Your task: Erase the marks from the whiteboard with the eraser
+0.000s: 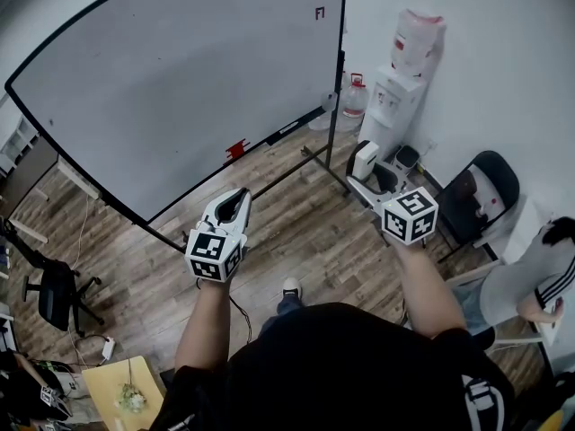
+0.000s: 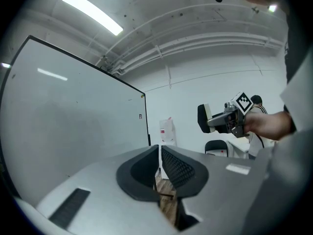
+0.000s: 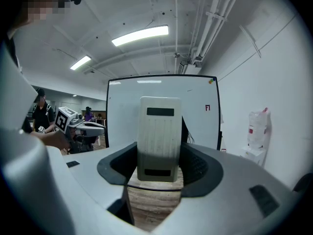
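Whiteboard [image 1: 180,79] stood on its stand over the wood floor, well in front of the person, and looked nearly clean. Both grippers were held out short of it, neither touching the surface.

The right gripper [image 3: 157,166] had its jaws clamped on the sides of the eraser [image 3: 157,131], which stood upright between them and pointed straight at the board. The left gripper [image 2: 160,166] had its jaws pressed together with nothing in them, so it was basically along for the ride.

The only obvious thing to wipe was a small red mark [image 1: 319,13] near the board's upper right corner. A red bit [image 1: 236,149] by the bottom edge was too small to call, could've been a clip or a marker.

Best bet for this step was to walk in closer and lift the right gripper to that corner. The eraser's dark pad face should go flat on the board, not an edge, followed by short firm strokes. Easy on the pressure though, since a freestanding board may shift. The grip was only on the eraser's sides too, so it could twist.
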### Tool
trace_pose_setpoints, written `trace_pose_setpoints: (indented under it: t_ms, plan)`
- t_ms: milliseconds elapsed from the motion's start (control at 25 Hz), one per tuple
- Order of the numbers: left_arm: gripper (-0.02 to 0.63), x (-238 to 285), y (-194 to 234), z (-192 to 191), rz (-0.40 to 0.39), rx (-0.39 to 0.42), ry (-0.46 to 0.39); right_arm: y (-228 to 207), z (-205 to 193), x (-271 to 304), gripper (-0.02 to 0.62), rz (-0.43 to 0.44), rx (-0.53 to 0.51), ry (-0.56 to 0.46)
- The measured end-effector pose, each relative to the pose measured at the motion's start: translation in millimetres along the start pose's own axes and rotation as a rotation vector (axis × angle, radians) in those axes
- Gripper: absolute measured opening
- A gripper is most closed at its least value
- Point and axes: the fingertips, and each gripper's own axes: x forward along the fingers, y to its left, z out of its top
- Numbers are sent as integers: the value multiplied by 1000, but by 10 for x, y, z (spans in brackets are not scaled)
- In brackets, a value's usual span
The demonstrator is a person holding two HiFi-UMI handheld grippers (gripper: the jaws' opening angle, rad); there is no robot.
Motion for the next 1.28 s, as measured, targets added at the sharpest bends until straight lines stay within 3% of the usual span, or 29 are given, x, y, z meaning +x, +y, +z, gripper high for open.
trace_pose_setpoints:
  t_ms: [1280]
  plan:
    - [29, 439, 368, -200, -22, -1, 32, -176, -160, 516, 253, -12, 18, 50]
